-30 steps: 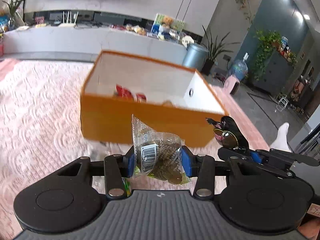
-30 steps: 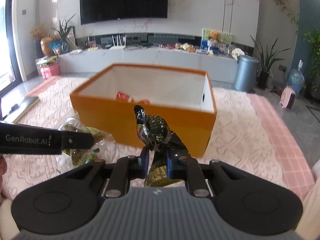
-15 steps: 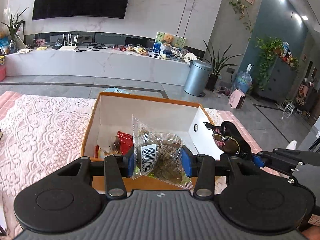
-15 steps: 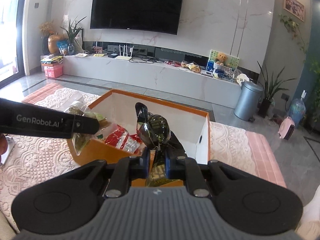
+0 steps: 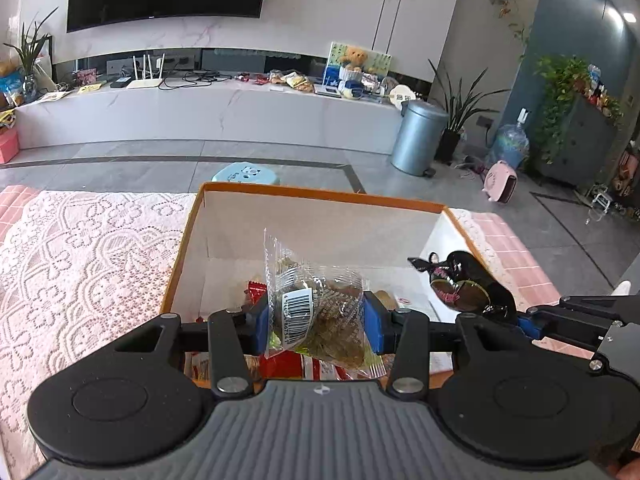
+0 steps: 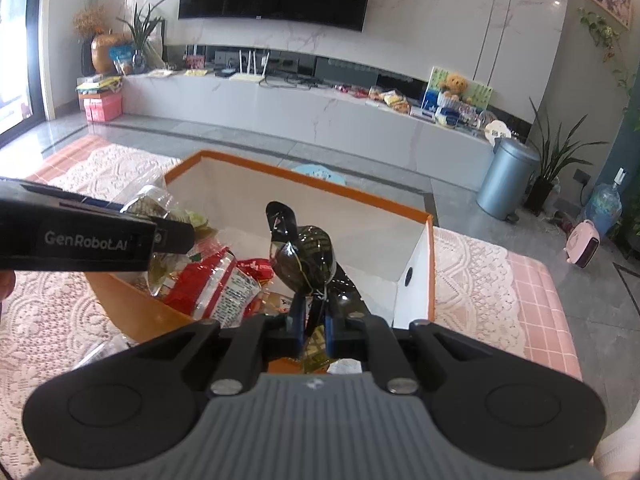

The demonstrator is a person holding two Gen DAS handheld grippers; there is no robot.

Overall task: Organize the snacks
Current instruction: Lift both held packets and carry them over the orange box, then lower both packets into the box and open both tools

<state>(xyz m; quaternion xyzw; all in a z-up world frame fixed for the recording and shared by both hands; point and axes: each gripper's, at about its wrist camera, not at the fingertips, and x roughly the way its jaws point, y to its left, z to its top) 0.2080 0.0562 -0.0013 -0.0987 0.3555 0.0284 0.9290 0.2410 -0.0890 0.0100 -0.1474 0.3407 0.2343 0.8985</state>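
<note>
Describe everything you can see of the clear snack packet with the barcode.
The clear snack packet is a crinkly see-through plastic pouch holding brownish-green pieces, with a white barcode sticker on its front and a flat sealed edge standing up at the top. The left gripper is shut on it, one blue pad against each side, so it hangs upright over the near end of the orange box, above the red packets already inside.
</note>
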